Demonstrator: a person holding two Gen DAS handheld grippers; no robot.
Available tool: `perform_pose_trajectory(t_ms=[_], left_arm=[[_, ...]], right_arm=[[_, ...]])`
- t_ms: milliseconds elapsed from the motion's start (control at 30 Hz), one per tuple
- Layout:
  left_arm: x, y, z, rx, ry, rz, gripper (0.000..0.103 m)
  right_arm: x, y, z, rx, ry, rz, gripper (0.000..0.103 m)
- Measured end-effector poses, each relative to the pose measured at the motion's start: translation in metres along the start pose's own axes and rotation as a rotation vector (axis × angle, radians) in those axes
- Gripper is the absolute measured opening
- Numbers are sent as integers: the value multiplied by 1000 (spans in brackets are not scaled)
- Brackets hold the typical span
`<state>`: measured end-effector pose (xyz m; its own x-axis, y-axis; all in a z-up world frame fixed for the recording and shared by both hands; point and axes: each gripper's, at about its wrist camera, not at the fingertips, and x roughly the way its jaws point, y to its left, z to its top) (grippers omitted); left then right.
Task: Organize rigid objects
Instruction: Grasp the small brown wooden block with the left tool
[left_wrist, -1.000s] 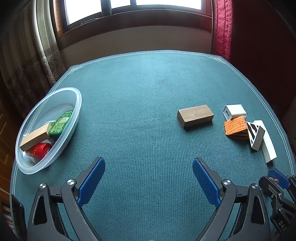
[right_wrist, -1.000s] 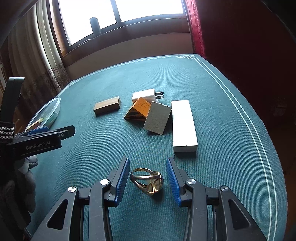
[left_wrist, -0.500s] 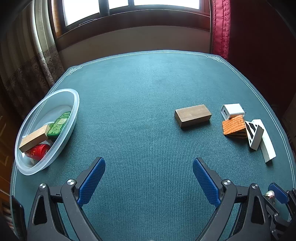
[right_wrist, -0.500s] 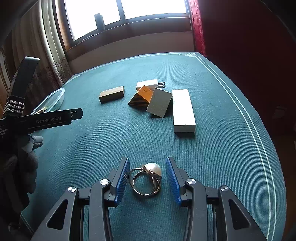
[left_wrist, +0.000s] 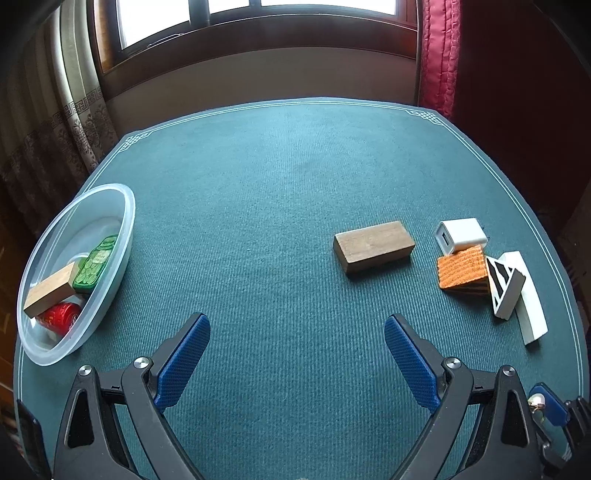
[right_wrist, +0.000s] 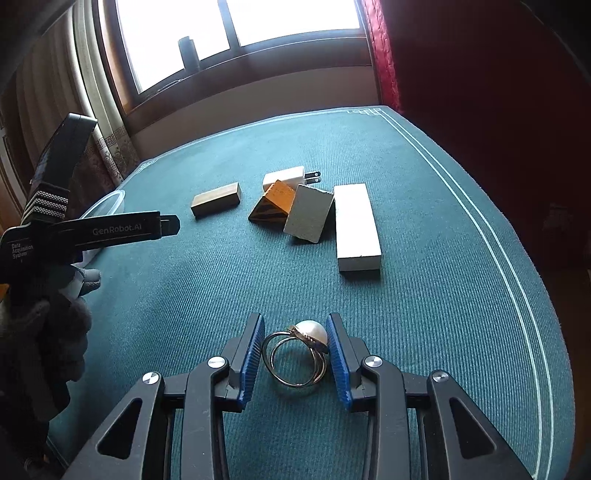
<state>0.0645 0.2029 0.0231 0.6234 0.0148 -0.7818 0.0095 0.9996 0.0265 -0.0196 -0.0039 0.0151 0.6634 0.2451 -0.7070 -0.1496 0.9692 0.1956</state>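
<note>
**Pearl ring in right gripper; five loose items on green surface**

Right gripper (right_wrist: 295, 354): blue pads clamped on a pearl ring (right_wrist: 297, 356), the pearl toward the right pad, the double metal band against the left. Ring held above the green surface (right_wrist: 424, 206), near its front edge.

Left gripper (left_wrist: 297, 356): pads spread wide apart, nothing between them, hanging over bare cloth. In the right wrist view it shows from the side, held by a gloved hand (right_wrist: 40, 332).

Cluster on the right half of the surface:
- Wooden block (left_wrist: 373, 246), lying flat, apart from the others on their left.
- White charger (left_wrist: 460, 235), prongs pointing away from the block.
- Orange wedge (left_wrist: 462, 268), touching the charger's near side.
- Grey wedge (left_wrist: 504, 287), striped end face, tilted and leaning on the white slab.
- White slab (left_wrist: 530, 301), lying flat, outermost on the right.

Clear bowl (left_wrist: 125, 221), at the left edge, well apart from the cluster. Contents: a wooden block (left_wrist: 50, 292), a green tin (left_wrist: 96, 265) and a red can (left_wrist: 59, 318), overlapping one another.

Open cloth lies between both grippers and the bowl.
</note>
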Motion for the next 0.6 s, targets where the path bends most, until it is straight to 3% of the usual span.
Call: perform_pose_trajectory(t_ms=[333,600], left_arm=[[28,-25,37,-21,15,-43,96],[52,-42,53,-30,33,-33,96]], right_arm=[[5,-4,6,20,-10,21,37],[6,-5,4,30,-14,31,37]])
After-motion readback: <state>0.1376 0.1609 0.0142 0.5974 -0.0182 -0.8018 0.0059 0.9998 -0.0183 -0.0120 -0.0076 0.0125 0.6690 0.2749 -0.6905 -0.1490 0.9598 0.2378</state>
